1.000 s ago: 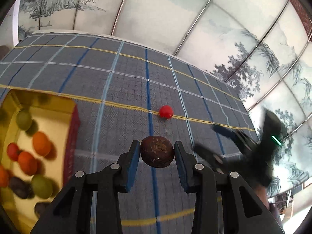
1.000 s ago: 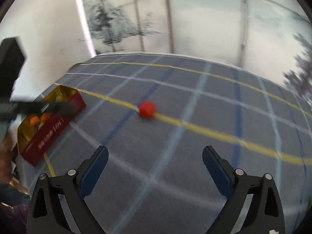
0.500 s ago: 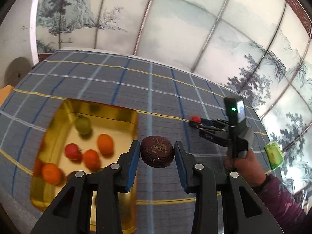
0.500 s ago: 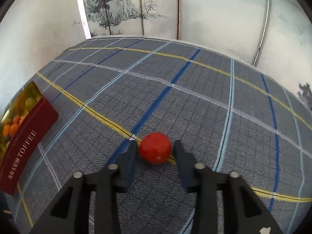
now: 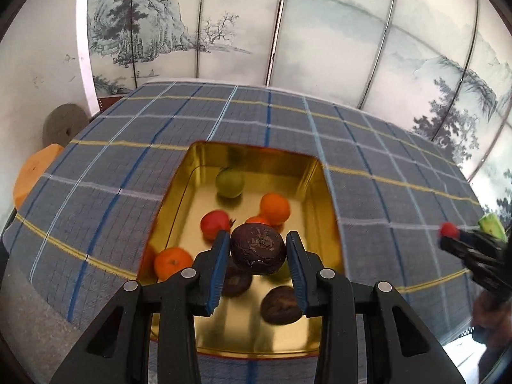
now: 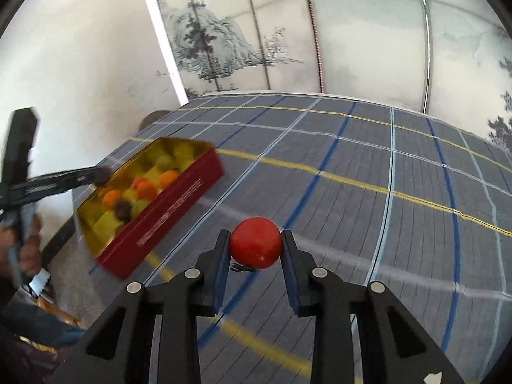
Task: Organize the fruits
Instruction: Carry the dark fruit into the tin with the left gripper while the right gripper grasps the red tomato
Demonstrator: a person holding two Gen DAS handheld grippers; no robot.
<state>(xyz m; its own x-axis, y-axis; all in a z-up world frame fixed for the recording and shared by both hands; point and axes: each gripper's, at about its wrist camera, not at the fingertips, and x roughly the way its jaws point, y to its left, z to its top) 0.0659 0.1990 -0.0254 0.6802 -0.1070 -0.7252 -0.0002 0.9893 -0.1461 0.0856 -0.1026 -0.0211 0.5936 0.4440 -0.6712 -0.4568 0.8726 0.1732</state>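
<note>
My left gripper [image 5: 257,254] is shut on a dark brown wrinkled fruit [image 5: 257,248] and holds it above the gold tin [image 5: 179,179], which holds a green fruit [image 5: 229,184], oranges [image 5: 274,206], a red fruit [image 5: 215,224] and other dark fruits [image 5: 281,304]. My right gripper [image 6: 256,249] is shut on a red fruit [image 6: 256,245] above the checked cloth. The tin also shows in the right wrist view [image 6: 179,192], to the left, with the left gripper [image 6: 64,180] over it. The right gripper [image 5: 464,246] with its red fruit appears at the right edge of the left wrist view.
A grey-blue checked cloth [image 6: 368,166] covers the table. Painted screen panels [image 5: 320,32] stand behind it. An orange object [image 5: 32,172] and a grey disc [image 5: 62,124] lie past the table's left edge.
My left gripper has carried the dark fruit left, over the tin. My right gripper has closed on the red fruit and lifted it off the cloth.
</note>
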